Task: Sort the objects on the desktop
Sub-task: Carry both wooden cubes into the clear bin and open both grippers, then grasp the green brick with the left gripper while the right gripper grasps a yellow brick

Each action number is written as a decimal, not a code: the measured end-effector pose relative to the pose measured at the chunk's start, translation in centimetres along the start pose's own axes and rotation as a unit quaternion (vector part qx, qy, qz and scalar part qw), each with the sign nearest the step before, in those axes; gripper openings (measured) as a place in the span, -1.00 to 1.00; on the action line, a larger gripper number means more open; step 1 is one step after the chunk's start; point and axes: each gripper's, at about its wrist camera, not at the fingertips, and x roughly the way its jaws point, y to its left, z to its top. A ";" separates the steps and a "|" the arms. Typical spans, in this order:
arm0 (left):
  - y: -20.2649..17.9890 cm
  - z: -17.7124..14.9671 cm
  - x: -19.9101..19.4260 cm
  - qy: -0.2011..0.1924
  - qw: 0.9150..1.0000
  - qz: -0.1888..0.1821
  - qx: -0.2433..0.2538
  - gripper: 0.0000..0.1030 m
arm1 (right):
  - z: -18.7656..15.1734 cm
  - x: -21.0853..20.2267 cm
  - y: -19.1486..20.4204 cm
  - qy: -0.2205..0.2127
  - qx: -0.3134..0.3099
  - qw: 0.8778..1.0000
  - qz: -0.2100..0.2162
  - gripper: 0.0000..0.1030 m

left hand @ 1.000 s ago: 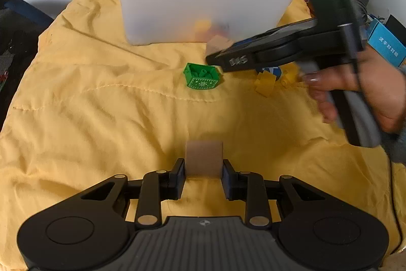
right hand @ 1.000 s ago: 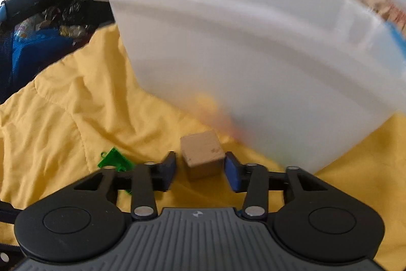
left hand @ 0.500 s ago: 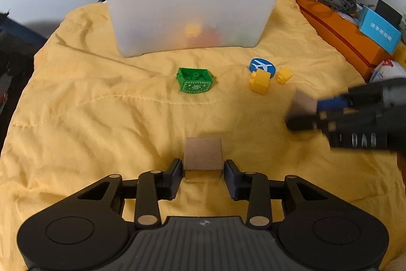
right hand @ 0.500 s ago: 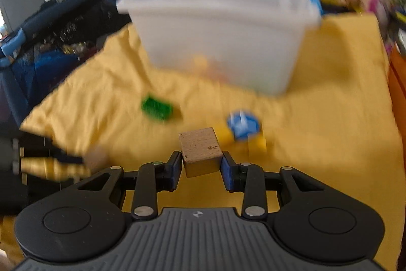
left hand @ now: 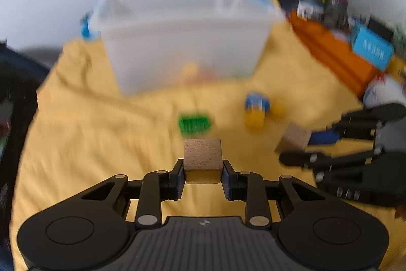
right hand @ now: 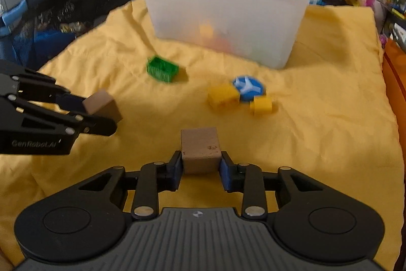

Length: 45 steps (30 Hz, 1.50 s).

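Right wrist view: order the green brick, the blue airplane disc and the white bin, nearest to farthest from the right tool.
1. Blue airplane disc, ahead, slightly right.
2. Green brick, ahead left, a little farther.
3. White bin, at the back.

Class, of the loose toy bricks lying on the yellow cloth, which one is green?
The green brick, lying alone left of the two yellow bricks beside the blue disc.
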 end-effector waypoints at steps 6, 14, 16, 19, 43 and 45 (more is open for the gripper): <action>0.9 7.1 -2.0 -0.070 0.997 0.013 0.026 -0.37 | 4.6 -2.0 -0.4 -0.041 -0.016 0.999 -0.020 -0.34; 2.5 15.8 -0.9 -0.111 0.993 0.033 0.024 -0.37 | 14.0 -3.6 -2.4 -0.125 -0.015 0.991 -0.054 -0.34; 3.1 17.4 0.3 -0.107 0.993 0.038 0.011 -0.37 | 15.9 -3.1 -2.9 -0.135 -0.010 0.989 -0.058 -0.34; 4.3 18.6 2.1 -0.103 0.994 0.039 -0.012 -0.37 | 18.1 -1.8 -3.9 -0.134 0.005 0.988 -0.071 -0.34; 5.0 13.9 -2.2 -0.125 0.991 0.032 -0.044 0.31 | 18.6 -1.0 -6.1 -0.122 0.067 0.988 -0.062 -0.05; 4.6 12.5 -2.7 -0.123 0.991 0.037 -0.046 0.37 | 18.0 -1.9 -5.9 -0.131 0.068 0.988 -0.055 -0.04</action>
